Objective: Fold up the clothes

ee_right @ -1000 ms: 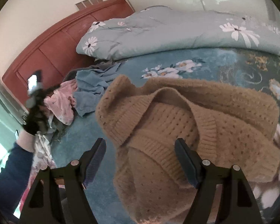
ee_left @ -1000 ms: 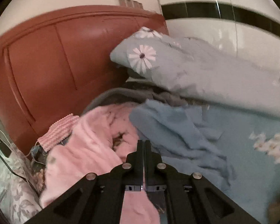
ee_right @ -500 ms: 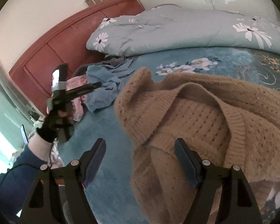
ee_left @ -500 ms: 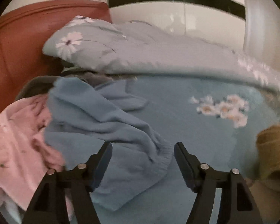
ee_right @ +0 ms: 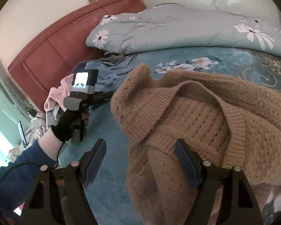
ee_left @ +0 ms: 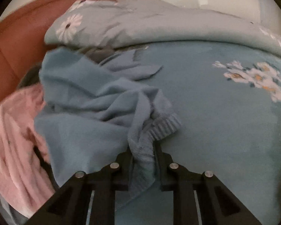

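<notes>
Knitwear in pale blue, a blue sweater (ee_left: 88, 112), lies crumpled at the head of the bed, its ribbed cuff (ee_left: 163, 126) bunched between the closing jaws of the left gripper (ee_left: 143, 150), which half a second ago stood spread above the cloth and a second ago was pressed together over a pink garment (ee_left: 15, 140). The pinch suggests the sweater is about to be drawn out for folding. The right gripper (ee_right: 140, 161) stays spread wide and empty over a tan knit cardigan (ee_right: 206, 123). Bare teal bedspread (ee_left: 224, 131) to the right of the cuff offers room; the pink garment touches the sweater's left edge, a floral quilt (ee_left: 159, 24) bounds the far side.
</notes>
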`<state>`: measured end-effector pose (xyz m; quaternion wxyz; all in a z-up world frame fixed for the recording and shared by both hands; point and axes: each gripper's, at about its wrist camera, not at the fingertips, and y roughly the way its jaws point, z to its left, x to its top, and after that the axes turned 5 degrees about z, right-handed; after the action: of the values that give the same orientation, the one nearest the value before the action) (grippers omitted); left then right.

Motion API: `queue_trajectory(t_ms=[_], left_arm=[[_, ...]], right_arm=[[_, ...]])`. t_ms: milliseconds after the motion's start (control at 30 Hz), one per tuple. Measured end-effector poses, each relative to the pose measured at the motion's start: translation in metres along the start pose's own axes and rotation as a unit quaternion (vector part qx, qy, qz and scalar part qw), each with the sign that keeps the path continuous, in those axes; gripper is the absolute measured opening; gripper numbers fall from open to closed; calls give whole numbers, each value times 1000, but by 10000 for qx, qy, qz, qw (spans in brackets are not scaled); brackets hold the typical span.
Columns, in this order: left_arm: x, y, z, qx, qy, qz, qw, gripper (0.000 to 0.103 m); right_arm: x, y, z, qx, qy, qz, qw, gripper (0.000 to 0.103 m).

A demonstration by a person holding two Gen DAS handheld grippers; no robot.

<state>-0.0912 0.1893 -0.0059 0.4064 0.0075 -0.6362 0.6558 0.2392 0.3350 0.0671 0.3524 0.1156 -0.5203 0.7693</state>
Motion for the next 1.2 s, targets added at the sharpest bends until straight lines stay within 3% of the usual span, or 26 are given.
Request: queue_trajectory(t_ms=[133,233,367,433,533,667,767,867,967,1067,1200], left_arm=[[6,-33,42,195,-379,-539,9976,18],[19,-79,87,517,-647,-1098,9905,17],[34,-138,162,1102,-1192,-1642,9730,17],[32,-160,202,1547,-1482,-1795,9601,17],[22,-170,252,1880,-1933,-1649,9487,17],[-2,-149,292,1928,-2373,-1071,9461,18],[-21,-120,305,1526,-2542,-717,9524,21],[-40,-115,295,1116,-2513,-730,9587,21],[-43,-112,279,959,-2218,-723,9677,37],[-53,-120,273,1033,-2169,-784,9675,67],[-72,-137,270,978,-2331,-876,9636,74]], right_arm=[[0,-2,-1,13,87,-11,10000,77],[2,-1,-2,12,177,-16,9998,77],[4,0,2,19,246,-55,9997,77],[3,1,3,13,270,-74,9996,77],[2,1,3,10,317,-102,9994,77],[2,1,2,28,371,-121,9992,77],[3,2,0,72,405,-126,9991,77],[4,1,1,68,403,-110,9991,77],[4,-1,3,85,440,-116,9989,77],[2,-3,7,202,448,-107,9987,77],[-4,-6,14,231,359,-93,9990,77]])
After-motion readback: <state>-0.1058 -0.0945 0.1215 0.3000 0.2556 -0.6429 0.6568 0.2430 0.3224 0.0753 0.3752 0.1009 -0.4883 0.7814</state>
